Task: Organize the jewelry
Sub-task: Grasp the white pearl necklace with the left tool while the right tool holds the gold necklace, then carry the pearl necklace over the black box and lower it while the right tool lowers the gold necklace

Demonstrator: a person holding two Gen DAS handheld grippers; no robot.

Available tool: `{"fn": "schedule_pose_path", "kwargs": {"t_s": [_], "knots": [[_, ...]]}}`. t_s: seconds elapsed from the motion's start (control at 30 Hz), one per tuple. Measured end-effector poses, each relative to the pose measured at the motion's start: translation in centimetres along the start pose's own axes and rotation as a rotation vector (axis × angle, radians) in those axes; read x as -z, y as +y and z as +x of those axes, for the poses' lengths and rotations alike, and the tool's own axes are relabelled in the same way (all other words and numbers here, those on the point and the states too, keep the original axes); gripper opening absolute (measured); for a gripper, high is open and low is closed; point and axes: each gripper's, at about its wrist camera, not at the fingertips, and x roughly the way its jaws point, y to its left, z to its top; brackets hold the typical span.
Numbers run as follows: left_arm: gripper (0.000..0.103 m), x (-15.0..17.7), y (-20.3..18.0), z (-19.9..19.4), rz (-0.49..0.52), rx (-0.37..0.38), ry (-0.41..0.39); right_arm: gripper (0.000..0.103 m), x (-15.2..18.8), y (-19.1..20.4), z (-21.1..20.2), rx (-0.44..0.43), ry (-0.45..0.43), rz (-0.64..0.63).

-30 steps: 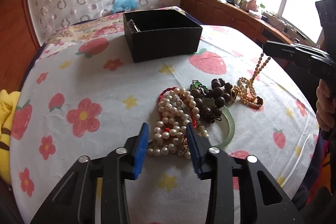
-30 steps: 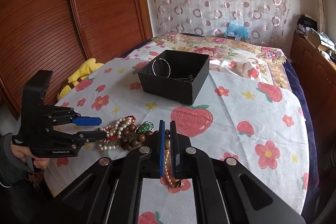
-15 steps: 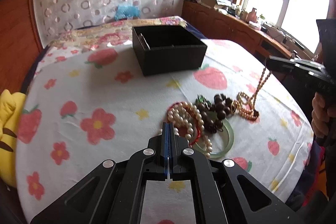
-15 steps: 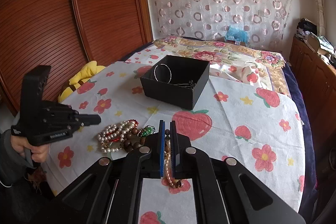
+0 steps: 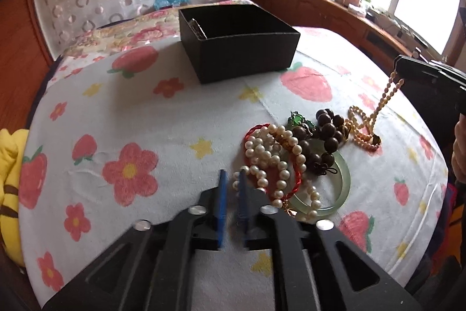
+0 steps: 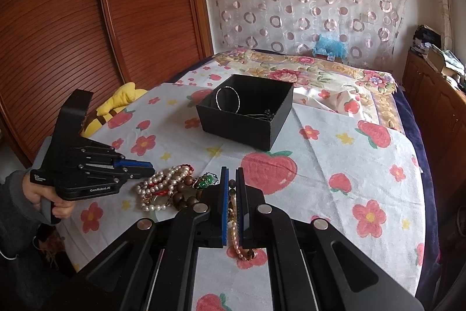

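A jewelry pile lies on the strawberry-print cloth: a pearl necklace (image 5: 271, 153) (image 6: 163, 180), dark wooden beads (image 5: 326, 133), a jade bangle (image 5: 340, 183) and a green pendant (image 5: 297, 120). My left gripper (image 5: 231, 180) (image 6: 150, 169) sits just left of the pearls, its jaws opening a little with nothing between them. My right gripper (image 6: 231, 169) (image 5: 397, 67) is shut on a peach bead necklace (image 5: 375, 118) (image 6: 234, 235), whose strand hangs from it down to the table. Behind stands an open black box (image 5: 241, 49) (image 6: 247, 118) with a silver bangle (image 6: 227, 101) inside.
A yellow plush toy (image 5: 8, 165) (image 6: 122, 101) lies off the table's left edge. A wooden cabinet (image 5: 335, 11) with clutter runs under the window on the right. Brown sliding doors (image 6: 87, 19) stand on the left. A hand (image 6: 52, 203) holds the left gripper's handle.
The left jaws, wide around the pearls a second ago, closed fully, slid left off the strand and now stand slightly apart and empty. The right gripper has kept still on its necklace.
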Motion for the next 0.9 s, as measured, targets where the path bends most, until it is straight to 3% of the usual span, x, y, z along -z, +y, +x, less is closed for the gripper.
{"fn": "schedule_pose_path", "kwargs": {"t_s": [0.03, 0.2, 0.37, 0.4, 0.53, 0.73, 0.9], "knots": [[0.027, -0.1, 0.0, 0.3, 0.008, 0.001, 0.016, 0.005, 0.0, 0.0, 0.1, 0.001, 0.001, 0.000], [0.027, -0.1, -0.1, 0.7, 0.031, -0.009, 0.019, 0.005, 0.1, -0.1, 0.2, 0.004, 0.000, 0.003], [0.017, 0.0, -0.2, 0.7, 0.060, -0.037, 0.021, 0.005, 0.2, -0.3, 0.2, 0.002, 0.003, 0.004], [0.008, 0.1, -0.5, 0.7, 0.082, -0.026, 0.013, 0.005, 0.2, -0.3, 0.2, 0.003, 0.002, 0.003], [0.006, 0.4, -1.5, 0.4, 0.136, -0.068, 0.000, 0.005, 0.1, -0.1, 0.1, 0.001, 0.000, -0.003], [0.006, -1.0, -1.3, -3.9, 0.083, -0.065, -0.118, 0.005, -0.9, 0.4, -0.6, 0.004, -0.023, -0.020], [0.006, -3.2, -1.2, -8.5, 0.046, -0.015, -0.228, 0.005, -2.3, 0.6, -1.6, 0.006, -0.057, -0.035]]}}
